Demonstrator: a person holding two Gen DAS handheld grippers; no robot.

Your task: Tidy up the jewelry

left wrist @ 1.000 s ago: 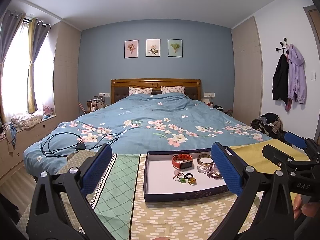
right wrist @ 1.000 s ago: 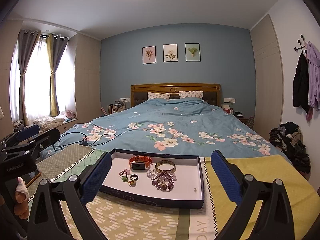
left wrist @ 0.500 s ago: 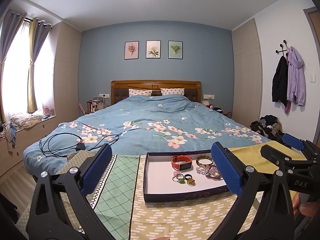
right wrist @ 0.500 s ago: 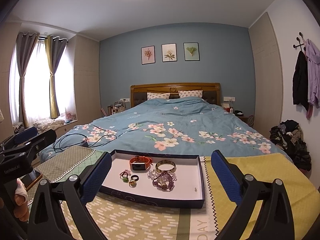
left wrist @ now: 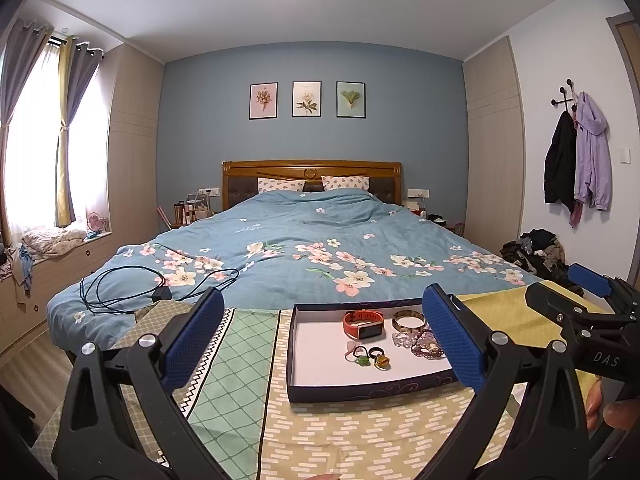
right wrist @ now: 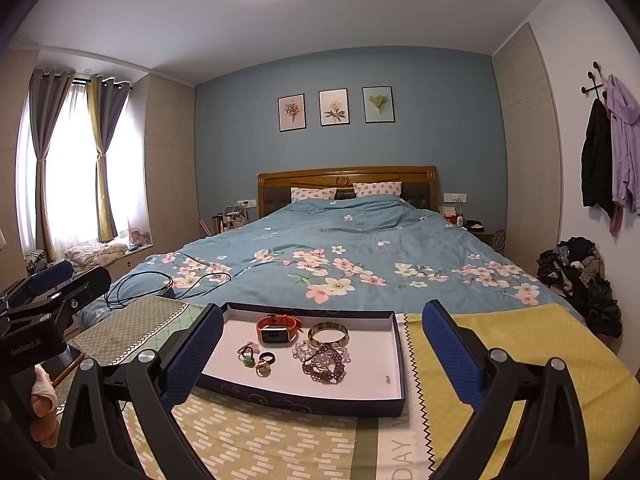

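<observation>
Both grippers hang over the patterned cloth point(right wrist: 280, 440) at the foot of the bed point(left wrist: 320, 248), and neither has hold of anything. The left gripper point(left wrist: 324, 344) has its blue pads spread wide, and so does the right gripper point(right wrist: 324, 352); each pair of fingers frames the tray from the near side without touching it.

The dark blue tray point(right wrist: 304, 402) sits on the cloth with its low rim up all round. Inside, on the white floor, the orange smartwatch point(right wrist: 278, 330) lies toward the back, the gold bangle point(right wrist: 328, 333) just beside it to the right, and the purple bead bracelets point(right wrist: 325, 364) in a heap in front of the bangle. A few small rings point(right wrist: 256, 358) cluster left of the beads. The near left part of the tray floor point(left wrist: 320, 368) is bare white, and so is the strip along its right wall.

To the tray's right a zigzag seam divides the print from a yellow cloth point(right wrist: 520, 344); to its left lies a green lattice patch point(left wrist: 240, 344). A black cable point(left wrist: 132, 288) loops on the duvet beyond.

Lettering "DAY" point(right wrist: 404, 454) shows on the cloth's pale band. The right gripper's body, seen from the left camera, reads "DAS" point(left wrist: 606, 357); the left one's, seen from the right camera, reads "GenRobot.AI" point(right wrist: 26, 347).
</observation>
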